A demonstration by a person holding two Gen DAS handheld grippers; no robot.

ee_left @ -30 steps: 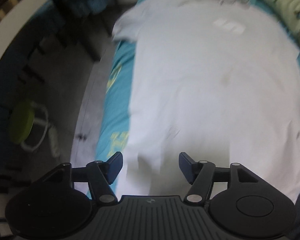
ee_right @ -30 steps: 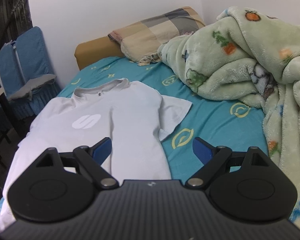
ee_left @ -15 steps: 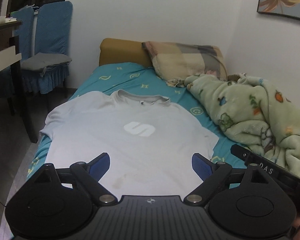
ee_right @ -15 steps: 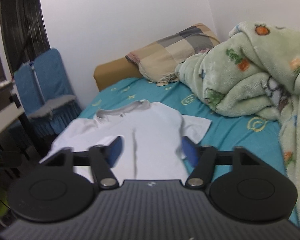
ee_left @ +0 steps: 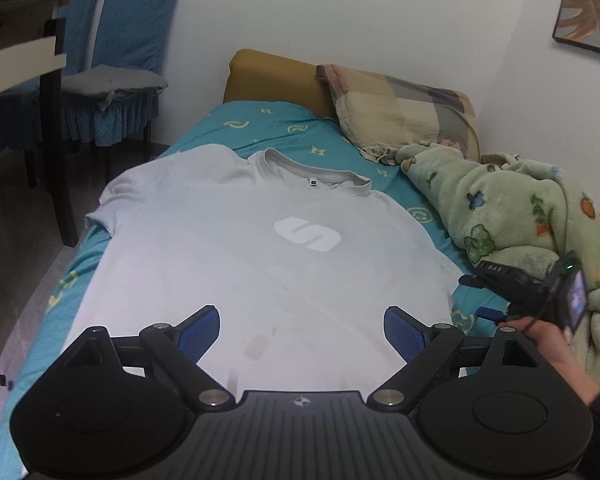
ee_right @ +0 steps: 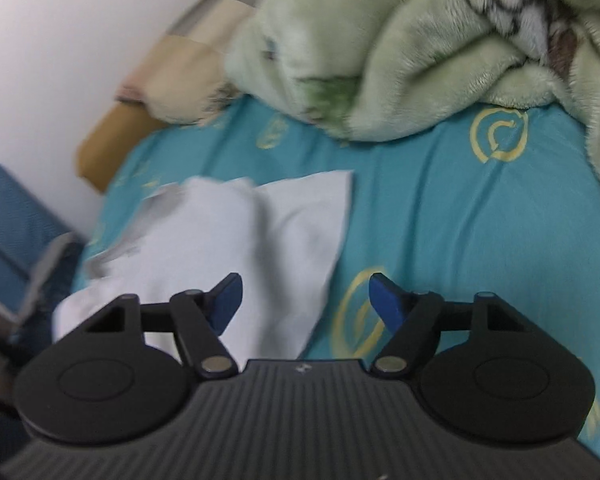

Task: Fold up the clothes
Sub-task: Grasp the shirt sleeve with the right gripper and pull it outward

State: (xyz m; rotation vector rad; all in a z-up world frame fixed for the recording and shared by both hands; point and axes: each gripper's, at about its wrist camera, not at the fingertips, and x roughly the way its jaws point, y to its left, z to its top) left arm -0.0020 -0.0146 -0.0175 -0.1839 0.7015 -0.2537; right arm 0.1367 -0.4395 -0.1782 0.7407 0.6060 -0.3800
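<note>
White T-shirt (ee_left: 236, 264) lies flat and face up on the teal bedsheet (ee_left: 236, 128), collar toward the headboard, a white S-shaped logo on the chest and a faint reddish stain near the hem. The left gripper (ee_left: 302, 330) hangs over that hem, blue pads spread wide, nothing pinched — only shirt fabric showing below the gap.

Over on the shirt's right side, the right gripper (ee_right: 306, 300) hangs above the sleeve edge, and its jaws are closing. The left pad sits over white cloth, the right pad over bare teal sheet with a yellow ring print; the sleeve's edge runs between them, but neither pad presses on it. That view is smeared with blur.

From the left camera, the person's right hand (ee_left: 548, 340) shows at the bed's right edge, holding that tool just beside the crumpled green blanket (ee_left: 512, 208). A patchwork pillow (ee_left: 404, 112) leans at the head of the bed — 2 blue-covered chairs (ee_left: 128, 52) stand off to the left.
</note>
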